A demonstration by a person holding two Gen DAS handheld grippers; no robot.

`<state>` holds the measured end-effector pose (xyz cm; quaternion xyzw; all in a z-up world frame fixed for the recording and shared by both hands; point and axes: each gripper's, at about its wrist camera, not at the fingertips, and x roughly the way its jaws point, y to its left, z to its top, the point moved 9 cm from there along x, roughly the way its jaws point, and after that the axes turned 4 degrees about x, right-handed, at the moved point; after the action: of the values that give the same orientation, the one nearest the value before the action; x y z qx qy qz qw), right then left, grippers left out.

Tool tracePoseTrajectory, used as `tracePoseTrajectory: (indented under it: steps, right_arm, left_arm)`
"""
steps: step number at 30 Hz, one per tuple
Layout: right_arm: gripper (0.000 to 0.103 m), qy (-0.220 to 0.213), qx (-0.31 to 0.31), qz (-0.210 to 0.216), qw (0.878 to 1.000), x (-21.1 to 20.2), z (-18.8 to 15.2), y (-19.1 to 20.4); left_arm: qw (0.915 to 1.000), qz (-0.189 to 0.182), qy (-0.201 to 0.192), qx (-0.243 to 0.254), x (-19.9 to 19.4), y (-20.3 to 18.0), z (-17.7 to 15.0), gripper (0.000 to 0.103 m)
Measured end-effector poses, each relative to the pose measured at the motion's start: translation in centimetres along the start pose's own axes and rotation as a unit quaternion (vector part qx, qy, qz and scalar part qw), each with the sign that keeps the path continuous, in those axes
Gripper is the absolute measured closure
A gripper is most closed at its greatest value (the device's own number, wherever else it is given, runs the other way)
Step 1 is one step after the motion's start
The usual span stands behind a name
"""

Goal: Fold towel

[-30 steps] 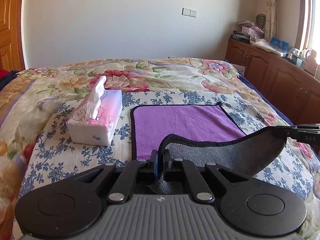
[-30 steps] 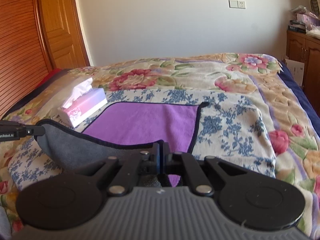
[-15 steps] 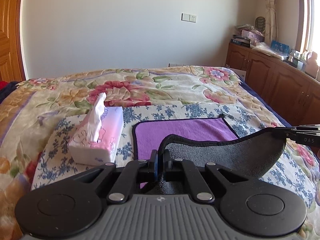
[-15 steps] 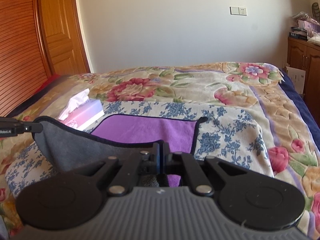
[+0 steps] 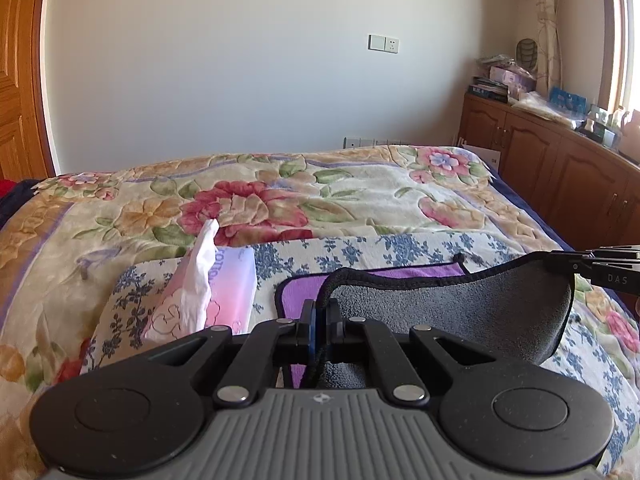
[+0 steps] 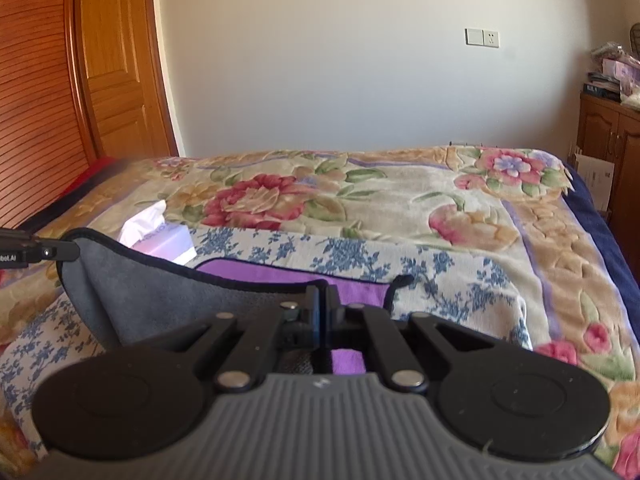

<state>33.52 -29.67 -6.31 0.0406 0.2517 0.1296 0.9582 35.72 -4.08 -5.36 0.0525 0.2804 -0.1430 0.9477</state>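
Observation:
The towel point(image 5: 460, 304) is purple on one face and grey on the other, with a dark hem. It lies on the blue-flowered cloth point(image 5: 360, 246) on the bed. My left gripper point(image 5: 319, 312) is shut on the towel's near left corner. My right gripper point(image 6: 323, 300) is shut on the near right corner. The near edge hangs lifted between them, grey side facing me point(image 6: 168, 300), above the purple far half point(image 6: 280, 272). Each gripper's tip shows at the edge of the other's view.
A pink tissue box point(image 5: 216, 292) stands just left of the towel; it also shows in the right wrist view point(image 6: 160, 236). A floral bedspread point(image 5: 280, 200) covers the bed. Wooden cabinets point(image 5: 560, 168) run along the right, a wooden door point(image 6: 112, 80) at the left.
Both grippers have carried the lifted near edge forward over the towel. Less of the purple face shows now, and the tissue box sits closer in both views.

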Motion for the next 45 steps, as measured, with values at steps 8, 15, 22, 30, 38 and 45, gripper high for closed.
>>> tracePoseTrajectory:
  steps: [8,15,22,30,38,45]
  right_arm:
    - [0.1,-0.007,-0.013,-0.004,1.0,1.0,1.5,-0.2]
    - [0.1,-0.009,-0.019,-0.007,1.0,2.2,2.0,-0.4]
    - [0.1,-0.008,-0.027,-0.014,0.999,3.5,2.1,-0.8]
    - [0.1,-0.009,-0.039,-0.019,0.999,5.1,2.6,-1.1]
    - [0.1,0.002,-0.05,-0.027,0.998,6.7,2.3,-2.0]
    - [0.1,0.003,-0.053,-0.027,0.998,8.0,2.0,-2.3]
  left_arm:
    - [1.0,0.003,-0.005,0.003,1.1,0.0,1.1,0.098]
    - [1.0,0.001,-0.007,-0.004,2.7,0.6,1.6,0.098]
    - [1.0,0.001,-0.002,-0.002,4.5,1.0,2.1,0.098]
    - [1.0,0.0,-0.001,0.009,6.3,0.7,2.7,0.098]
    - [1.0,0.002,-0.003,0.009,8.0,0.8,3.0,0.098]
    - [1.0,0.005,0.0,0.004,9.6,1.6,3.1,0.098]
